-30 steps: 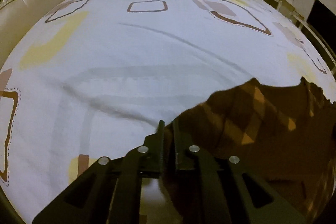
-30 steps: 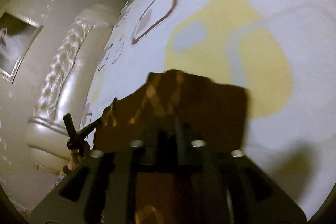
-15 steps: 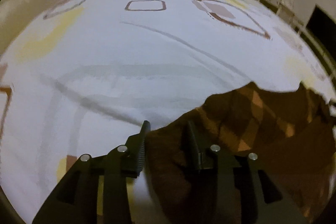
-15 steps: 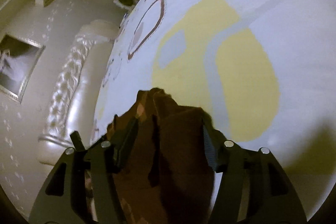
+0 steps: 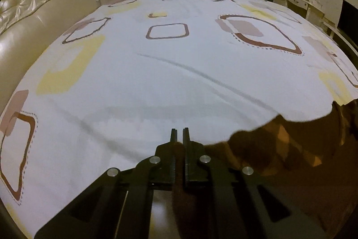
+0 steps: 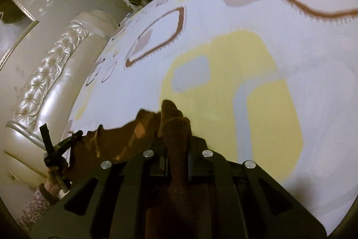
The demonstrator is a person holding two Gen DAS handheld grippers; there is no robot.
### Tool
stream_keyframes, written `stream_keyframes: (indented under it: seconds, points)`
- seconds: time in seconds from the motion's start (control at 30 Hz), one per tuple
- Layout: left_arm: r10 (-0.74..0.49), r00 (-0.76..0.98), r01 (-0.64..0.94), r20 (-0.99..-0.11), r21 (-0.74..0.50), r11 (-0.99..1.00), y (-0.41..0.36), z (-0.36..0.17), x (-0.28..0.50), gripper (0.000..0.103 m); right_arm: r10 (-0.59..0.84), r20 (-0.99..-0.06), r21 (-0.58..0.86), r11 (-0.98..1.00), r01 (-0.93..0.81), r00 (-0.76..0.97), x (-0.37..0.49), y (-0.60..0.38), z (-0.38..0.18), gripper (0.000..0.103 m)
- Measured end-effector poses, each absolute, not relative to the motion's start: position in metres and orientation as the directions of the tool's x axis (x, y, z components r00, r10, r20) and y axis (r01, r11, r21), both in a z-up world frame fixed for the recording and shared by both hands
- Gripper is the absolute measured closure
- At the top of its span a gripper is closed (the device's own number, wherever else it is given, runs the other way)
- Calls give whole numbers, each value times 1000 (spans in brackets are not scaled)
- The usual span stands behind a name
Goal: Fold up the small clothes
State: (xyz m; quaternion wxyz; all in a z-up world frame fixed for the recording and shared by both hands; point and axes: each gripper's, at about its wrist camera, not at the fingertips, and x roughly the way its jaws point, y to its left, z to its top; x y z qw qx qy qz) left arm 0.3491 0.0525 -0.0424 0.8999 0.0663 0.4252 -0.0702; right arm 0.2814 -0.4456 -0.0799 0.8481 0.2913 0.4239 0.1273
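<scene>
Brown checked garment (image 5: 290, 149) looks like soft, matt cloth; the bedsheet (image 5: 156, 82) is smooth printed cotton-like fabric; the tufted headboard (image 5: 44, 3) is glossy, pearly leather-like upholstery; gripper fingers (image 5: 172, 162) are matt black plastic

Brown-and-orange checked garment (image 5: 290, 149); white bedsheet (image 5: 156, 82), yellow and brown shapes

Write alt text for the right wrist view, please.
The right tool is closing on a bunched fold of brown checked cloth over a bed sheet printed with yellow and brown shapes. At lower left the left tool grips the cloth's other end, beside a padded cream headboard.
</scene>
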Motion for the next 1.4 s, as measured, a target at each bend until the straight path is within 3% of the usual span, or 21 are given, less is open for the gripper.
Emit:
stream_keyframes:
  seconds: [0.4, 0.63, 0.73, 0.83, 0.9, 1.17, 1.23, 1.27, 1.3, 1.33, 1.37, 1.4]
  points:
    - [-43, 697, 144, -716, 80, 986, 46, -8, 393, 98, 412, -586, 587, 810, 15, 698, 320, -457, -52, 93]
    - [17, 587, 133, -810, 117, 984, 52, -73, 402, 98, 412, -668, 622, 766, 161, 619, 323, -480, -115, 92]
    - [-27, 610, 155, -792, 86, 984, 55, -72, 390, 97, 464, -627, 697, 693, 185, 626, 312, -489, -127, 89]
    - [-159, 584, 188, -796, -59, 981, 70, -62, 378, 86, 484, -589, 749, 628, 212, 647, 287, -498, -121, 74]
    - [-247, 570, 228, -783, -138, 964, 78, -56, 358, 48, 499, -582, 761, 613, 213, 642, 270, -498, -120, 69]
    - [-364, 504, 265, -783, -261, 928, 70, -65, 298, 32, 565, -554, 788, 593, 166, 611, 206, -469, -120, 63]
    - [-383, 491, 253, -782, -293, 922, 61, -66, 302, 32, 548, -563, 775, 610, 166, 619, 204, -465, -119, 65]
    - [-381, 487, 246, -786, -295, 923, 57, -66, 306, 32, 545, -567, 774, 610, 173, 617, 205, -463, -119, 74]
    - [-376, 483, 236, -791, -296, 926, 52, -67, 309, 39, 546, -571, 774, 607, 180, 613, 206, -462, -120, 91]
    - [-368, 479, 232, -797, -290, 929, 51, -67, 310, 49, 554, -575, 776, 603, 186, 602, 207, -460, -122, 93]
    - [-350, 472, 231, -809, -270, 935, 47, -66, 311, 76, 548, -586, 768, 611, 192, 597, 208, -456, -122, 95]
    - [-353, 464, 233, -813, -272, 933, 48, -66, 310, 89, 535, -594, 757, 626, 191, 601, 208, -456, -121, 95]
